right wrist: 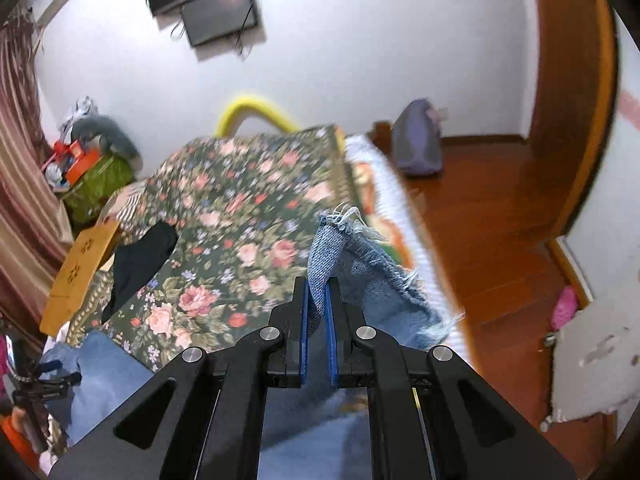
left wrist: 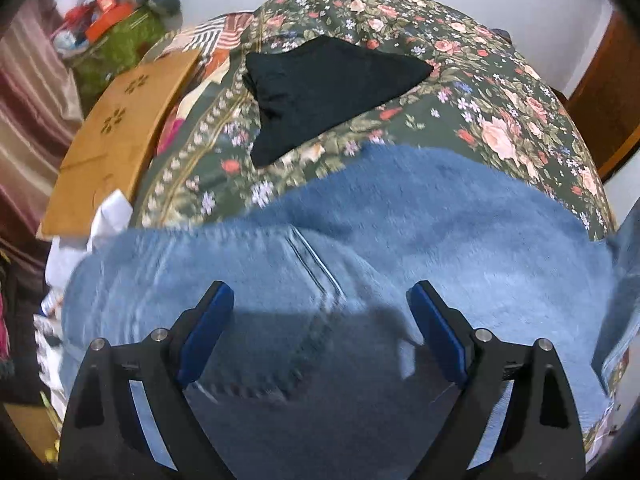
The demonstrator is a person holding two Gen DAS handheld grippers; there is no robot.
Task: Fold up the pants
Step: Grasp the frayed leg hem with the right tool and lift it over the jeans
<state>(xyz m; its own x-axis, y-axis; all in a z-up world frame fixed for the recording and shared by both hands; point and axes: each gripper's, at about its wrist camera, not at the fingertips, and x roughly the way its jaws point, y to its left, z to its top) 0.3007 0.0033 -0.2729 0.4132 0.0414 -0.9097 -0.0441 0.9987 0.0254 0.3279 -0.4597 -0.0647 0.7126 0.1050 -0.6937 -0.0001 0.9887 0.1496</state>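
Note:
Light blue jeans (left wrist: 400,240) lie across the near end of a bed with a flowered cover (left wrist: 460,92). My left gripper (left wrist: 320,292) hangs open just above the seat of the jeans, over a back pocket, with nothing between its blue pads (left wrist: 208,328). In the right wrist view, my right gripper (right wrist: 318,280) is shut on the frayed hem of a jeans leg (right wrist: 326,256), lifted above the bed. The rest of the jeans (right wrist: 104,368) trails down at the lower left, where the left gripper (right wrist: 40,384) shows at the edge.
A folded black garment (left wrist: 320,92) lies on the bed further up. A wooden board (left wrist: 116,136) and a cluttered green box (left wrist: 116,44) stand at the bed's left. Right of the bed are a wooden floor (right wrist: 500,240), a grey bag (right wrist: 418,140) and a door frame (right wrist: 576,100).

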